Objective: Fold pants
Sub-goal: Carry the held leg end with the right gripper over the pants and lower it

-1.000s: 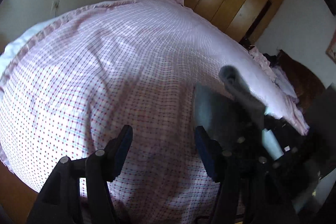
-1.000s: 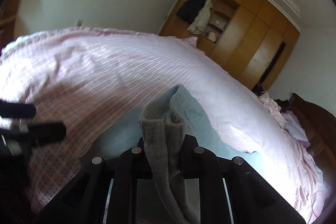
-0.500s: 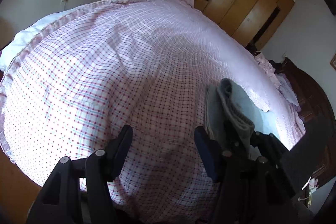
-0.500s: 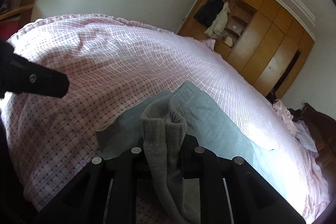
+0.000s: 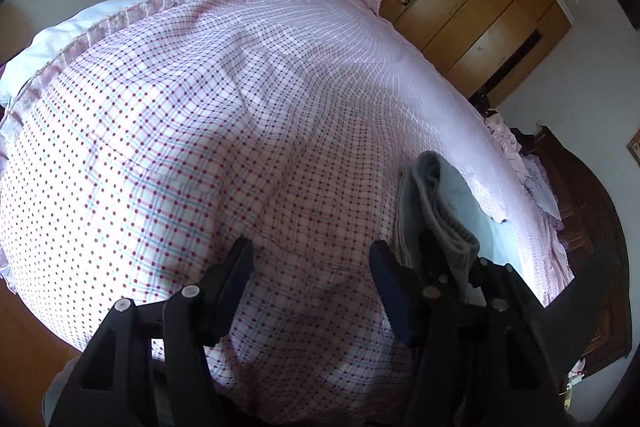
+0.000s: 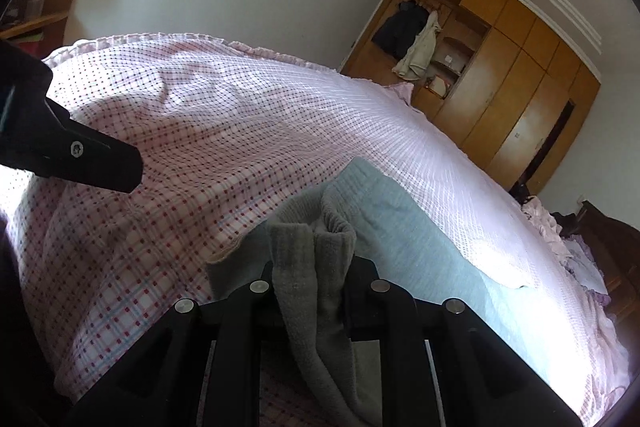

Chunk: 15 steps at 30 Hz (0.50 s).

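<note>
Grey pants [image 6: 404,227] lie on the pink checked bedspread [image 6: 208,131], stretching away to the right. My right gripper [image 6: 310,263] is shut on a bunched fold of the pants, which sticks up between its fingers and hangs down toward the camera. In the left wrist view the same pants [image 5: 440,195] show to the right, with the right gripper [image 5: 452,259] clamped on them. My left gripper [image 5: 310,259] stands open over bare bedspread [image 5: 200,131], nothing between its fingers, just left of the pants. One left finger [image 6: 92,159] shows at the right wrist view's left edge.
A wooden wardrobe [image 6: 516,87] with clothes hanging in an open niche [image 6: 416,43] stands beyond the bed. Pink and lilac bedding [image 5: 532,171] is piled by the dark headboard [image 5: 588,211] at the right. A wooden shelf [image 6: 44,7] is at the far left.
The right gripper has sunk with the pants, so more of the grey cloth now lies flat on the bedspread. The left gripper has shifted across the bed and stayed open.
</note>
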Tool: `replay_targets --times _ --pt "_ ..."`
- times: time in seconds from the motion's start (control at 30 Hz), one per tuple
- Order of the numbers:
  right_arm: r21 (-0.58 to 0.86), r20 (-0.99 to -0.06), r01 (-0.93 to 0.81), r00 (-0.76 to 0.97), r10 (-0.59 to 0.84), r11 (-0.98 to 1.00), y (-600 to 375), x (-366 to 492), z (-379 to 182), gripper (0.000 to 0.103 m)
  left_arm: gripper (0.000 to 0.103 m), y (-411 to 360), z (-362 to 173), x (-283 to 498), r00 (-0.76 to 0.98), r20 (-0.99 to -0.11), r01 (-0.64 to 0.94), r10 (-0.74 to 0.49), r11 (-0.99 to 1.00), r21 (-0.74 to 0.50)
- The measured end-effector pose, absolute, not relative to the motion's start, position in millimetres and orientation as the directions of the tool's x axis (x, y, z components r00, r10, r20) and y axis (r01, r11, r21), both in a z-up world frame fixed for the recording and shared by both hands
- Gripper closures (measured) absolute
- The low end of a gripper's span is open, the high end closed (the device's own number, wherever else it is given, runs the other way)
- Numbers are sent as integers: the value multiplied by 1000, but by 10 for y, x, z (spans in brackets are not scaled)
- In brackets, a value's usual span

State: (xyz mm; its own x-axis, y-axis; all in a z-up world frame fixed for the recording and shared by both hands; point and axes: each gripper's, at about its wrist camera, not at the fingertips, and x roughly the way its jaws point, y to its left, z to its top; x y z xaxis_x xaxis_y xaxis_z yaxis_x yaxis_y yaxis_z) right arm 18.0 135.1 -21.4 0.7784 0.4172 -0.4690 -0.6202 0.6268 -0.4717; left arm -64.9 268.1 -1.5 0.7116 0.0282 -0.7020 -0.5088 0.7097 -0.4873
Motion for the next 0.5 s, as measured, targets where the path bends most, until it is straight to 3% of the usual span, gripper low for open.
replay_targets --times 0.1,0.27,0.5 --pt "-457 -523 -645 752 401 613 1395 261 -290 93 45 2710 -39 -659 702 -711 -523 30 700 -487" --pt "-456 -524 -644 752 400 614 1397 253 -284 90 45 2789 -60 -690 715 -699 -517 17 686 -512" --pt "-369 -518 -714 690 506 595 1346 93 -86 64 43 2768 0 -660 742 -670 -474 -4 704 -529"
